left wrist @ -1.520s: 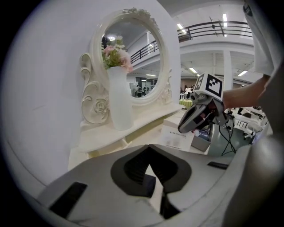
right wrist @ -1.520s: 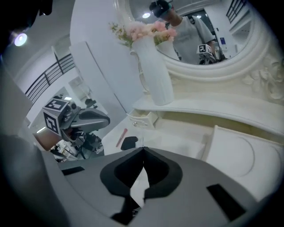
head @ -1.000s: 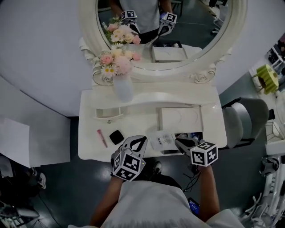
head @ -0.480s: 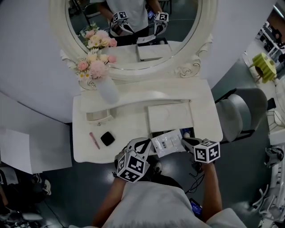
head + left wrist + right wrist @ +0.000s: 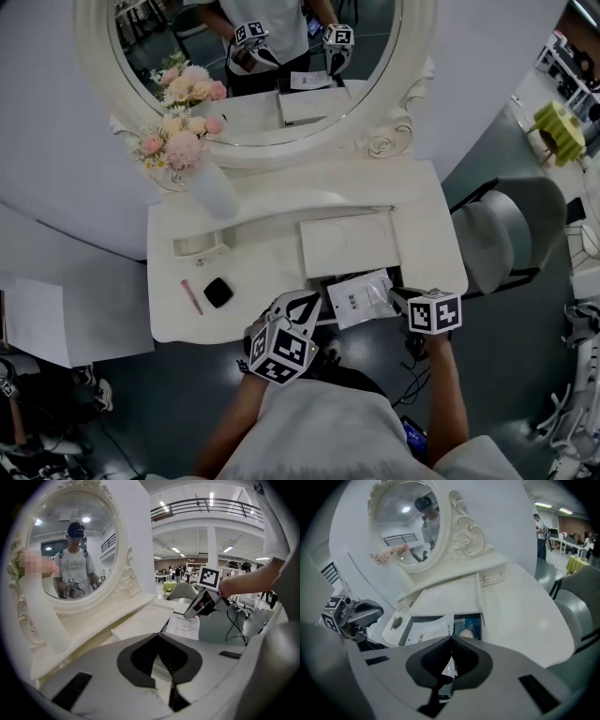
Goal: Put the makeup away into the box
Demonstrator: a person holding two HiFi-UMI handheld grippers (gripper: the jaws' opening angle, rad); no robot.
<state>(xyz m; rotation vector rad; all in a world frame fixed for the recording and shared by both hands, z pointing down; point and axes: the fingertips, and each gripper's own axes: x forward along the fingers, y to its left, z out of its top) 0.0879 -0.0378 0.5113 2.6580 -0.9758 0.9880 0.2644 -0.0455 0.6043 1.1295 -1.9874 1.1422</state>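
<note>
Over the last sec my right gripper [image 5: 395, 299] has carried the flat white printed packet [image 5: 361, 298] sideways. It was lying on the white dressing table [image 5: 433, 251] by the near-left corner of the open dark box w/ blue lining [image 5: 471, 620]. Now it hangs tilted over the box mouth and covers most of it. The jaws are pressed together on the packet's right edge; in the right gripper view a sliver of white sits pinched btw the pads. My left gripper [image 5: 302, 300] has slid along the table's front edge too and is now just left of the box. Its jaws are all but together, only a slit, w/ nothing btw them that I can see

So I reckon item one is at its drop point: lower it, let go, done. Rest of the makeup is untouched: the slim pink stick [image 5: 191, 296] and the small black square compact [image 5: 218, 292] lie side by side on the table's left part, well apart from the box. The flat white lid [image 5: 349, 246] lies just behind the box, so closing comes last
</note>
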